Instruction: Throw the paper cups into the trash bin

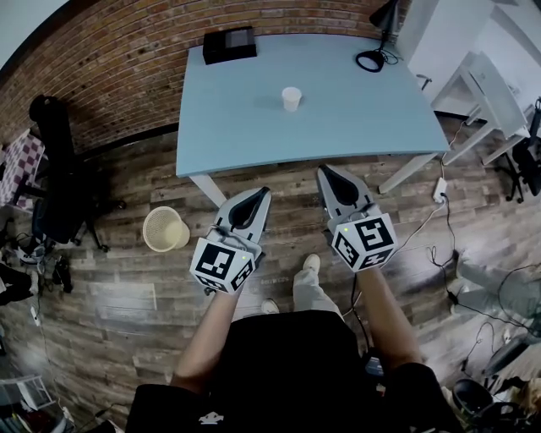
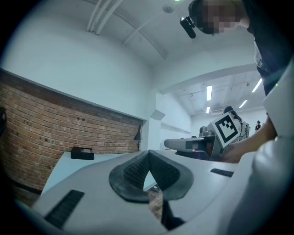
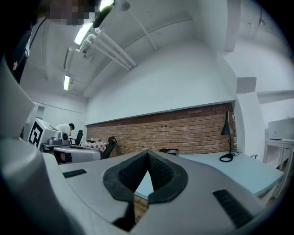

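Brick-backed desk (image 1: 338, 127) holds an upright cup (image 1: 291, 98), box (image 1: 229, 45) and lamp (image 1: 385, 15) beyond; bin (image 1: 165, 228) on floor, left; left claw (image 1: 263, 193) and right claw (image 1: 324, 171) closed, empty.

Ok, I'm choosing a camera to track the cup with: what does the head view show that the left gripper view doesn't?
Only the head view: the paper cup standing on the table, and the trash bin on the floor.
Only the left gripper view: the left gripper close up, pads meeting with nothing between them, and the ceiling lights.
Both: the table, the black box, the lamp, the brick wall and the right gripper.
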